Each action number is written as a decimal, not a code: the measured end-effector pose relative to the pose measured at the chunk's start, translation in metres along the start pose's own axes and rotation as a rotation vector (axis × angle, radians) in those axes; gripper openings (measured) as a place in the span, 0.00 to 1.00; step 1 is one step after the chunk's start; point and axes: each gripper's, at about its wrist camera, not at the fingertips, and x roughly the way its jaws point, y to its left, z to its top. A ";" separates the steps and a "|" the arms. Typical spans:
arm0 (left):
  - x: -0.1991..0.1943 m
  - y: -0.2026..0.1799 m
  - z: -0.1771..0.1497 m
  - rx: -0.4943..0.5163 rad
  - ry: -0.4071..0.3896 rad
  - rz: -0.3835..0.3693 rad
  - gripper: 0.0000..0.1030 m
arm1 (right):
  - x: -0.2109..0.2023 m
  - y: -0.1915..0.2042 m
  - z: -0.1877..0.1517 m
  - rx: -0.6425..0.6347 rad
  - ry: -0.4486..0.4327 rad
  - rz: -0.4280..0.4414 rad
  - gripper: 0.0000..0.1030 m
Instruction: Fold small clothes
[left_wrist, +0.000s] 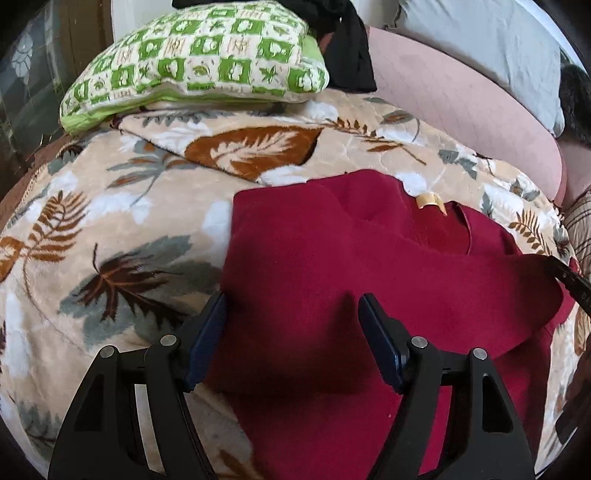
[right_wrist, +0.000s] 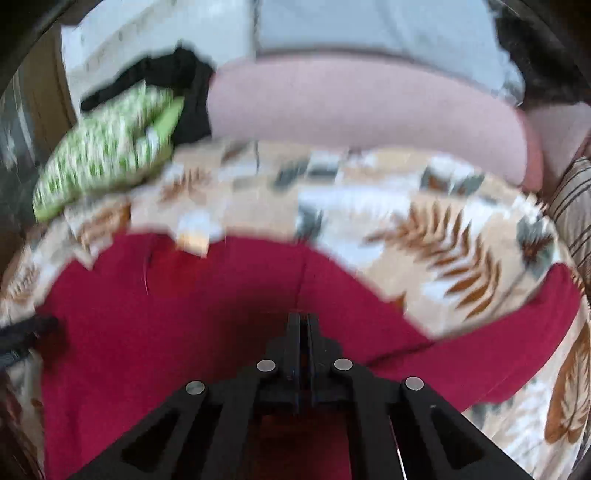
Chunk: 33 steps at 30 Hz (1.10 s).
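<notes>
- The red garment (left_wrist: 369, 258) lies spread on the leaf-patterned blanket (left_wrist: 110, 221), partly folded over itself.
- The left gripper (left_wrist: 291, 314) hovers over its near left edge, jaws apart, likely ready to grasp.
- The right gripper (right_wrist: 303, 325) is closed; whether it pinches cloth is hidden by blur.
</notes>
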 end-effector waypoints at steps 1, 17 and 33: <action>0.004 -0.001 -0.001 0.004 0.016 0.003 0.71 | 0.010 -0.003 0.001 -0.002 0.021 -0.007 0.03; -0.025 -0.040 0.004 0.052 -0.051 -0.094 0.71 | -0.034 -0.121 -0.026 0.224 0.043 -0.096 0.39; 0.000 -0.048 -0.007 0.088 0.050 -0.080 0.71 | 0.004 -0.288 -0.017 0.790 0.049 -0.039 0.07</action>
